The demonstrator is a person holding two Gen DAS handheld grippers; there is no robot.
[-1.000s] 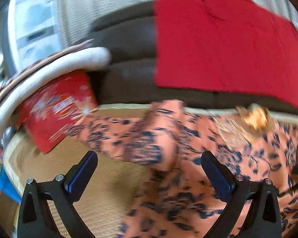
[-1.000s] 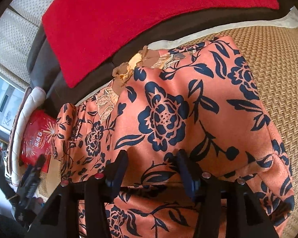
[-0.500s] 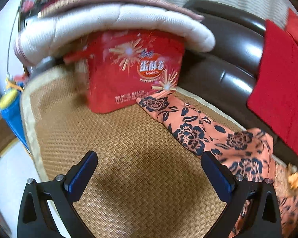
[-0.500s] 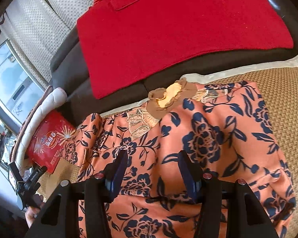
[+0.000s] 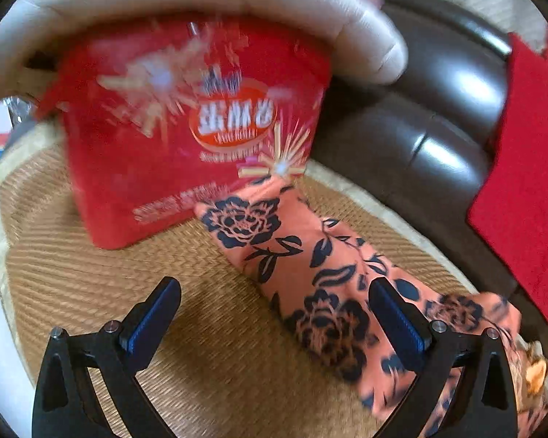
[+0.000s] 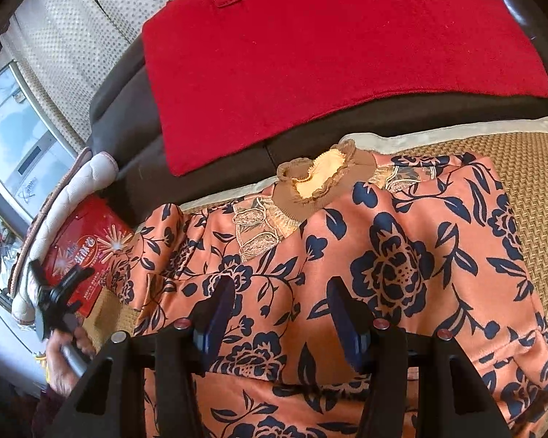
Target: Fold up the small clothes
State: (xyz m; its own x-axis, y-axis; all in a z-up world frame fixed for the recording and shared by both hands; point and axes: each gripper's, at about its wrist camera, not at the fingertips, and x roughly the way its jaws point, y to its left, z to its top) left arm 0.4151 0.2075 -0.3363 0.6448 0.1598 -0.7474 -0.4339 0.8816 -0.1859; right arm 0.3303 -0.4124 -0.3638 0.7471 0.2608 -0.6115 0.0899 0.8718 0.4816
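Note:
An orange garment [image 6: 402,255] with dark blue flowers and a tan lace collar [image 6: 321,179] lies spread on the woven mat [image 6: 529,168]. My right gripper [image 6: 281,310] hovers over its middle, jaws half apart, with the pads not pressing on the cloth. One sleeve [image 5: 274,241] runs out to the left and ends against a red box [image 5: 186,127]. My left gripper [image 5: 274,314] stands open wide just over this sleeve, whose cloth passes by the right finger [image 5: 394,321]. In the right wrist view the left gripper [image 6: 60,277] shows small at the far left, held by a hand [image 6: 65,357].
A dark leather sofa back [image 5: 438,116] rises behind the mat, draped with a red cloth [image 6: 328,54]. A rolled white quilt [image 5: 201,3] lies on top of the red box. Bare mat [image 5: 91,284] lies left of the sleeve. A window [image 6: 14,138] is at the far left.
My left gripper swung left from the garment's body to the sleeve end and closed in on the red box. My right gripper rose and drew back a little, showing more of the garment.

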